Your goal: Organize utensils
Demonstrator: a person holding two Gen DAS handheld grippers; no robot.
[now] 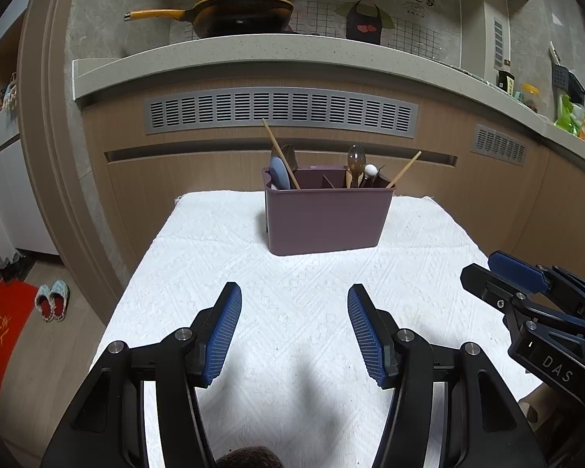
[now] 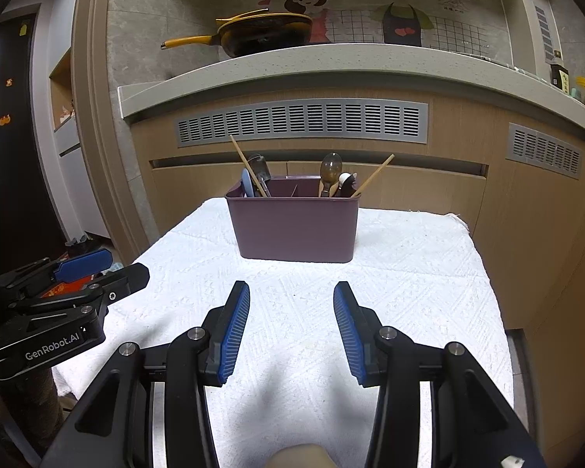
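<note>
While caddy [image 1: 325, 220] stands far-edge, both jaws gape over towel [image 1: 222, 257]

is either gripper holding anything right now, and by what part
Nothing is held. The left gripper and right gripper both hover with jaws open over the white textured cloth, short of the purple plastic utensil caddy.
</note>
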